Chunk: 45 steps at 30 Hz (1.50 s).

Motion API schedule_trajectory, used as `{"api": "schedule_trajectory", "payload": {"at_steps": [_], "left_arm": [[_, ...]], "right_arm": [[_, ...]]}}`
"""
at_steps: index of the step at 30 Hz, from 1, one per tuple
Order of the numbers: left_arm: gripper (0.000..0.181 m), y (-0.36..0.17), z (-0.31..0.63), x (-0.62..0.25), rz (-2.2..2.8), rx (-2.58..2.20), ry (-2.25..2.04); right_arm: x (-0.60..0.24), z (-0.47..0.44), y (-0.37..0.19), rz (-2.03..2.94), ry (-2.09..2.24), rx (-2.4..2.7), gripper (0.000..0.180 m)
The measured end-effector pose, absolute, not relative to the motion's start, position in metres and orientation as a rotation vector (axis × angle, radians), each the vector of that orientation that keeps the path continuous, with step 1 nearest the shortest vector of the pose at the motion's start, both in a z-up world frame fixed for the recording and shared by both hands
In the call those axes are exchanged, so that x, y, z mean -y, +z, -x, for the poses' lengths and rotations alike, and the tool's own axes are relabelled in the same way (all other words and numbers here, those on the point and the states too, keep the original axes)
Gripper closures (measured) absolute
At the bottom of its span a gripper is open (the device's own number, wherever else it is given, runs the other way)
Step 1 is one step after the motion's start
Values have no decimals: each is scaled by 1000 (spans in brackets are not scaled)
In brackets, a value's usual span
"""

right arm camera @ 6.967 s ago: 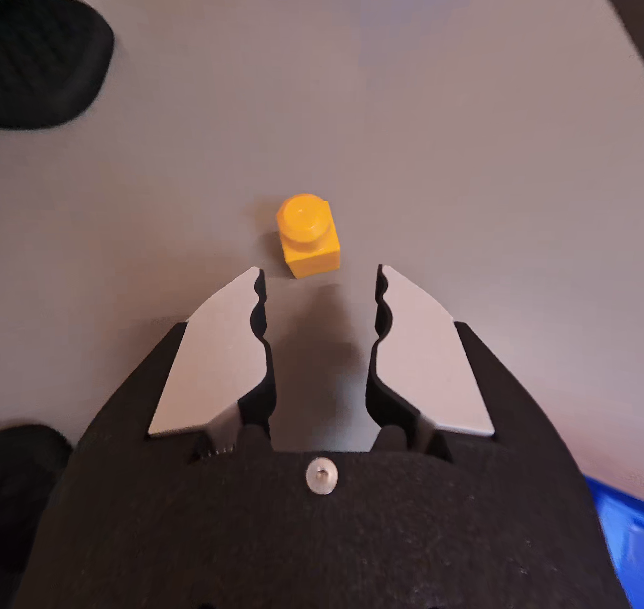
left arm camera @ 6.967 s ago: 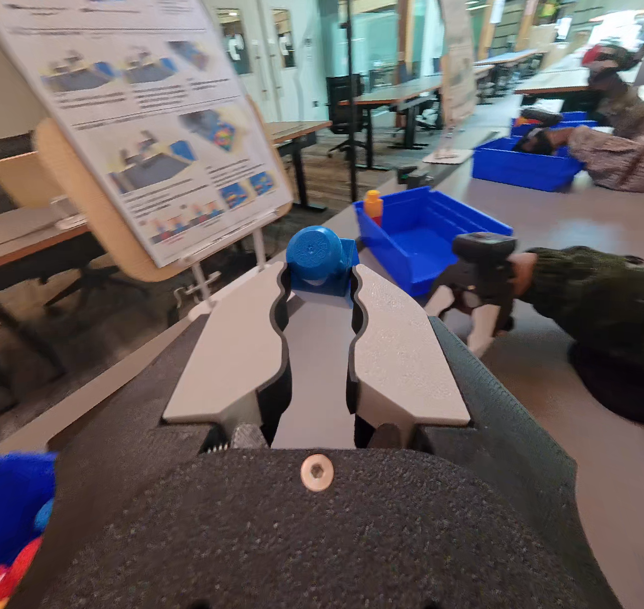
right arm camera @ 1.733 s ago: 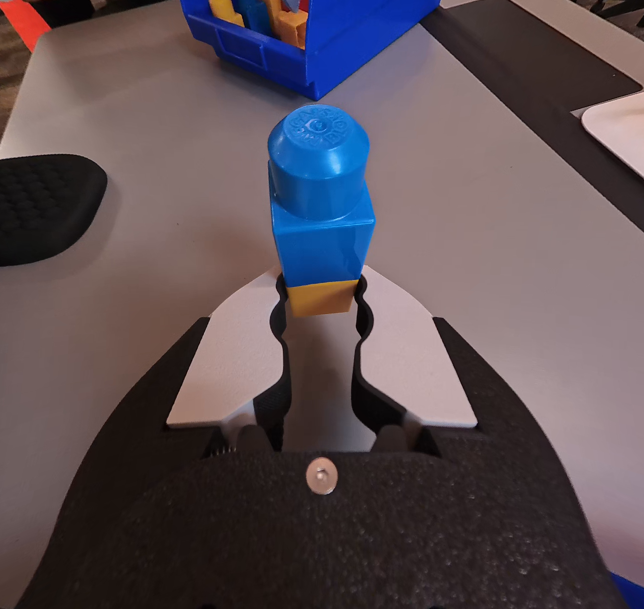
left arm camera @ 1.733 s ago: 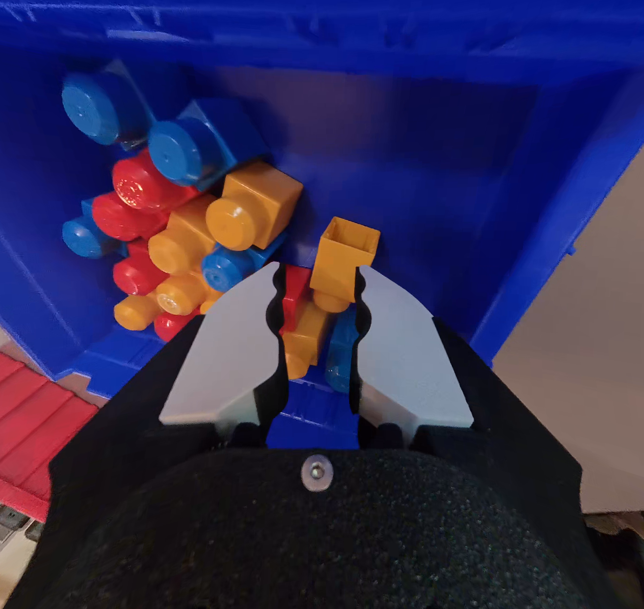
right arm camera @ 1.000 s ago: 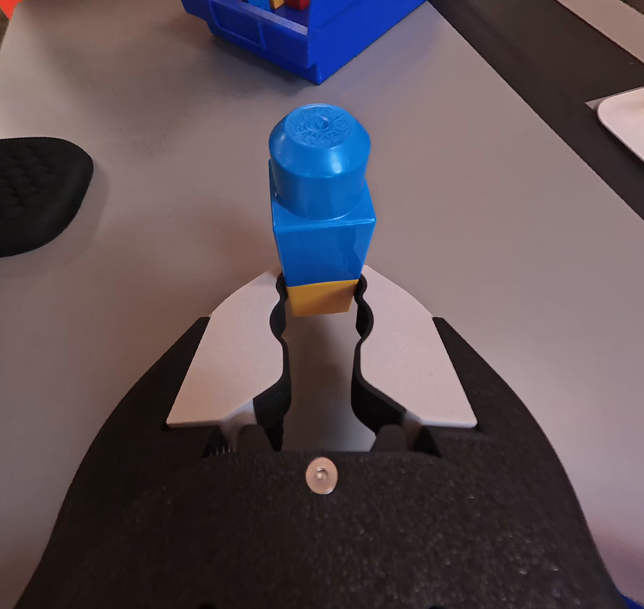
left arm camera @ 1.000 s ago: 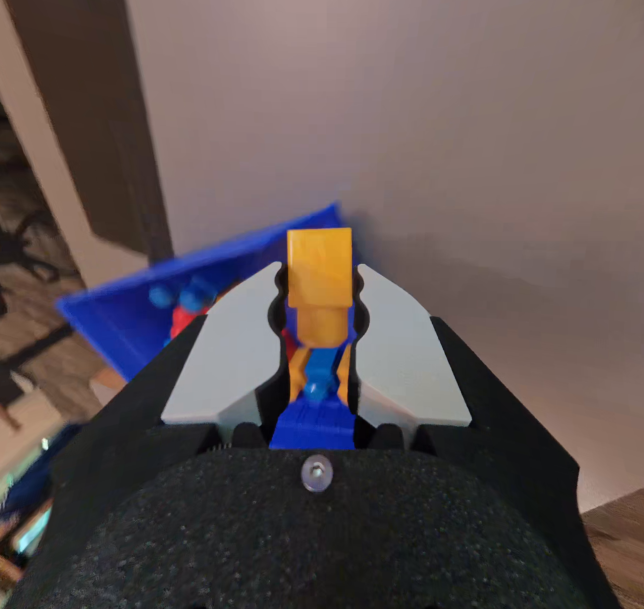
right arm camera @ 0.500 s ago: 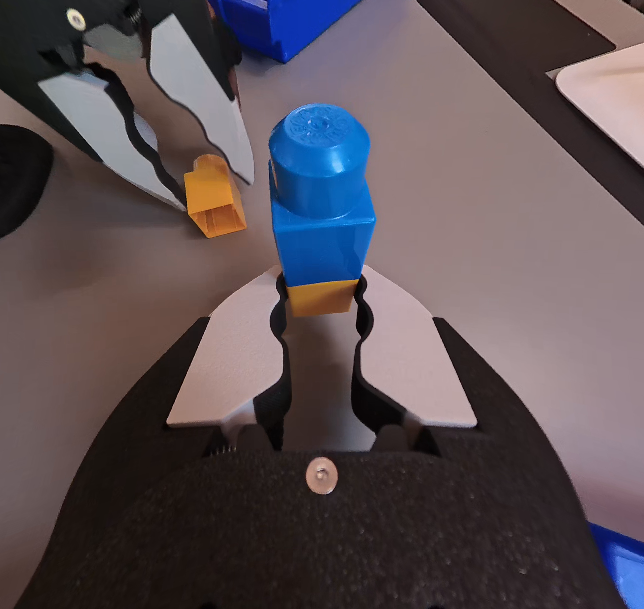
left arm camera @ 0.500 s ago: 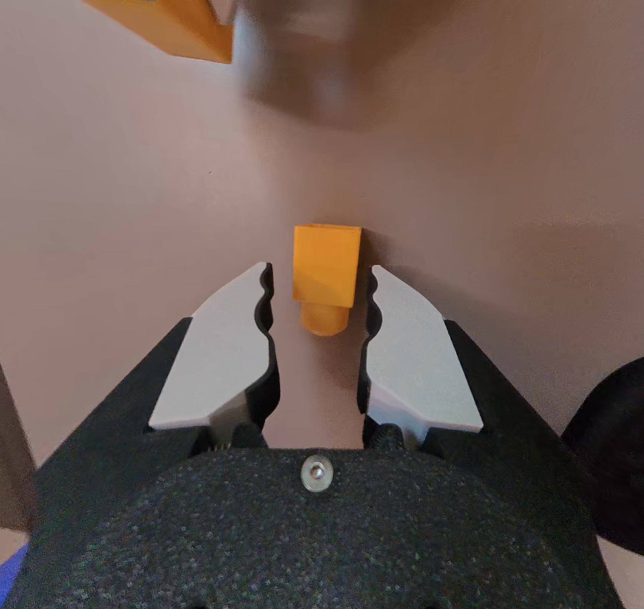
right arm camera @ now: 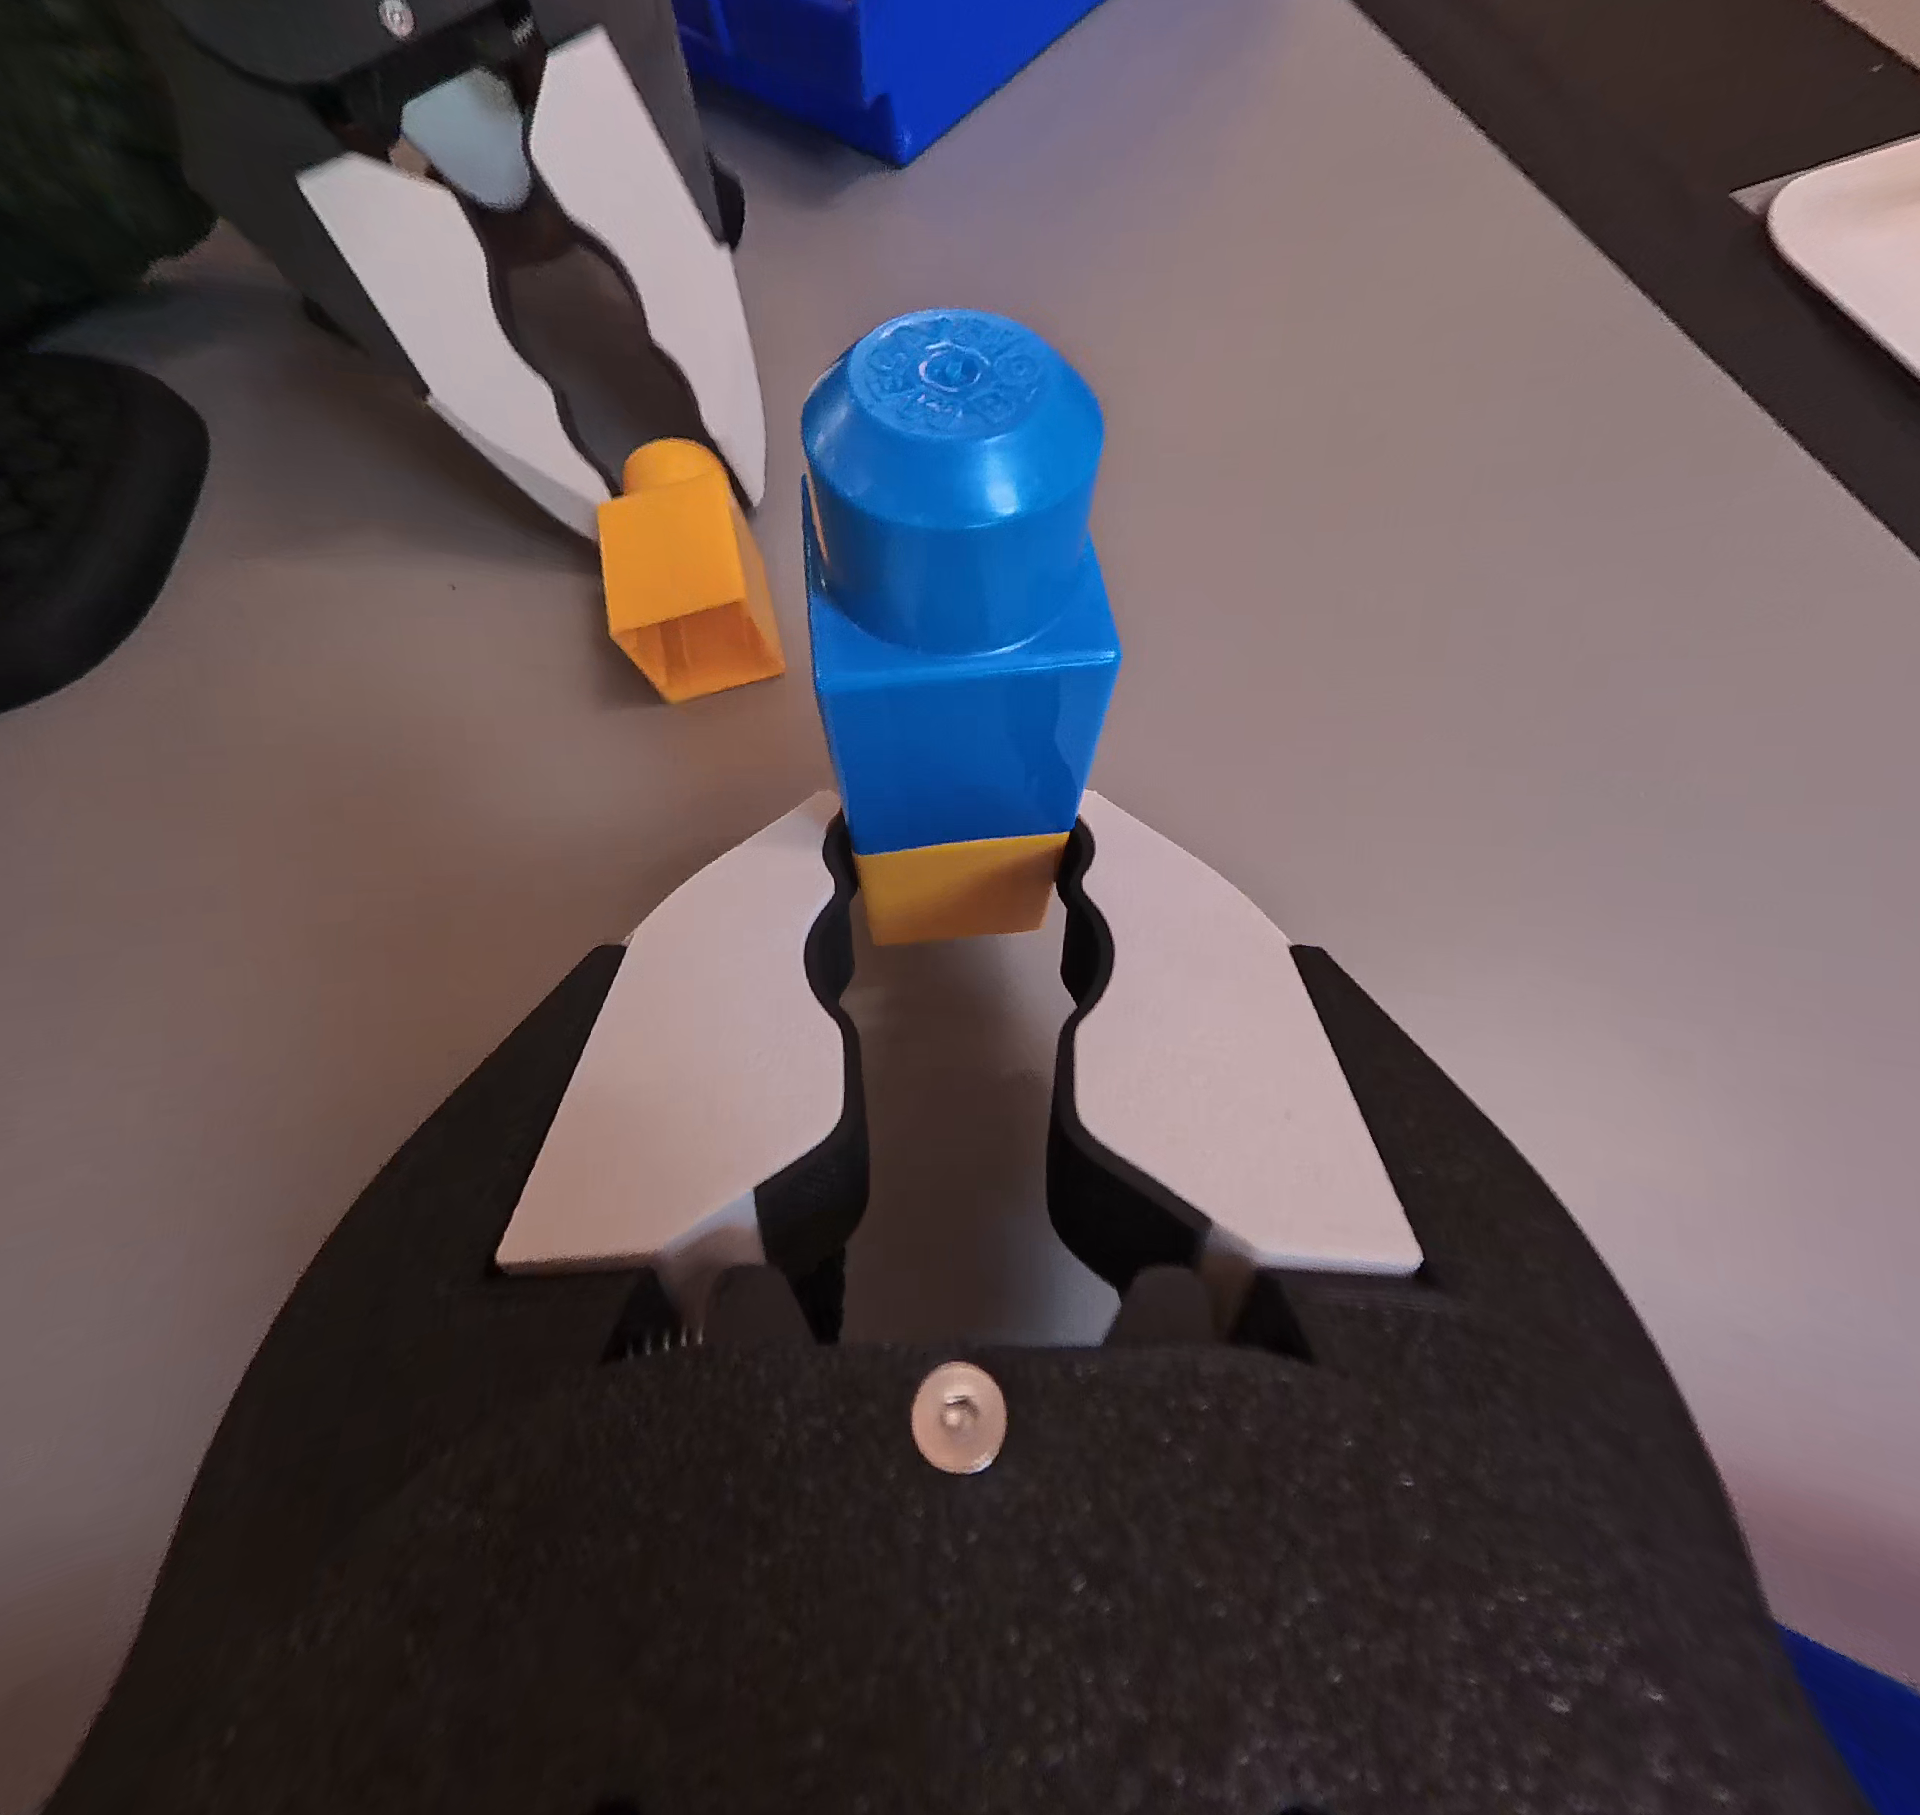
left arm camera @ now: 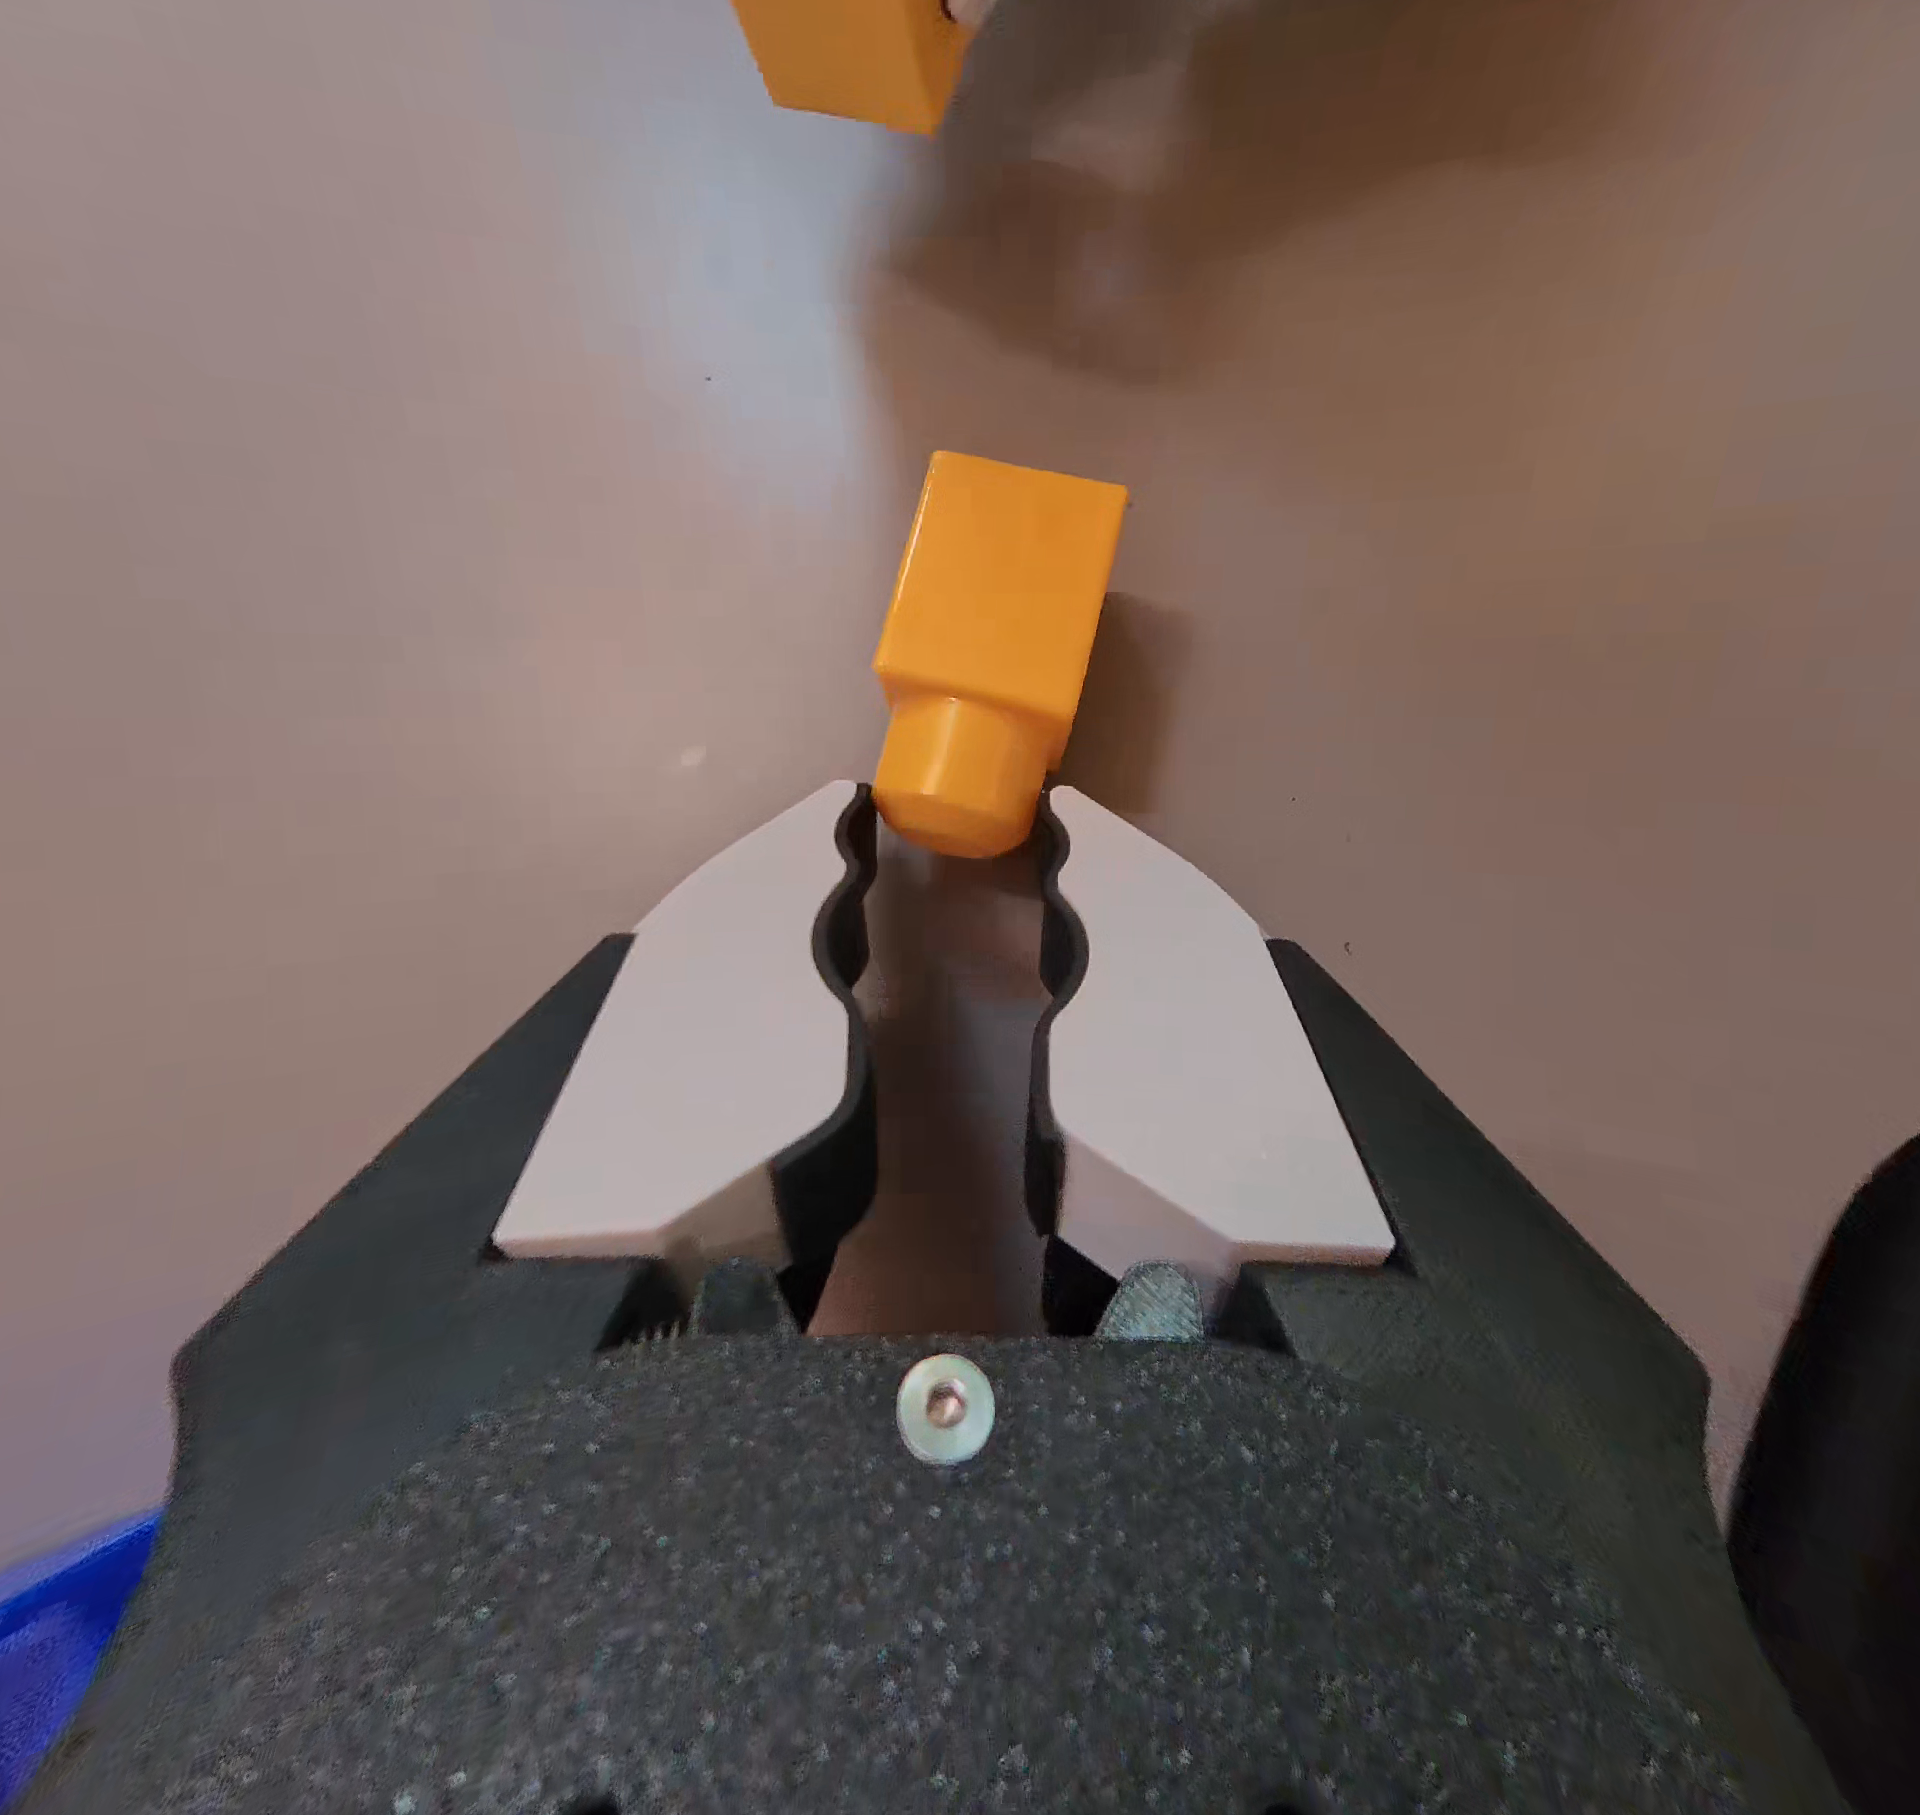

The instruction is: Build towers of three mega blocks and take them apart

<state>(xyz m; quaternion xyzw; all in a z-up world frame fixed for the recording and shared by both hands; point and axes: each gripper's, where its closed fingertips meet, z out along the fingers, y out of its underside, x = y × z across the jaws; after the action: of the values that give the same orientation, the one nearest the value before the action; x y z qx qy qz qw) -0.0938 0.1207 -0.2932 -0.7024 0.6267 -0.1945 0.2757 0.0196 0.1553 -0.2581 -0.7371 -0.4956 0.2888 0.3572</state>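
Observation:
My right gripper is shut on a yellow block with a blue block stacked on it, stud up, held a little above the grey table. A second yellow block lies on its side on the table, with its stud toward my left gripper. The left fingertips close on that stud from both sides. The right wrist view shows this block just left of the stack, with the left gripper over its stud. The held stack's yellow base shows at the top of the left wrist view.
A blue bin holding more blocks stands at the back of the table. A black pad lies at the left. A dark mat and a white object lie at the right. A blue bin corner shows at the lower left. About 12 cm separates my left fingertips from my right. Both grippers' tips are roughly 30 cm from the white object.
My left gripper carried the yellow block from the bin, laid it on the table and opened. It has now drawn back and closed on the stud. The right gripper still holds the stack.

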Motion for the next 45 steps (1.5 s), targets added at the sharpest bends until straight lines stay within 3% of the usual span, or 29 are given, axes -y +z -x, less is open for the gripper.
{"api": "schedule_trajectory", "payload": {"at_steps": [13,18,30,45], "left_arm": [[152,-187,76,-129,1980,-2016,-251],[152,-189,63,-133,2035,-2161,-147],[152,-179,31,-121,1938,-2142,-469],[152,-179,28,-102,1876,-2338,-185]], "right_arm": [[-124,-6,-284,1970,546,1599,143],[-117,4,-278,1958,588,1607,142],[-100,12,-284,1991,735,1646,143],[-90,27,-291,1980,691,1700,143]]}}
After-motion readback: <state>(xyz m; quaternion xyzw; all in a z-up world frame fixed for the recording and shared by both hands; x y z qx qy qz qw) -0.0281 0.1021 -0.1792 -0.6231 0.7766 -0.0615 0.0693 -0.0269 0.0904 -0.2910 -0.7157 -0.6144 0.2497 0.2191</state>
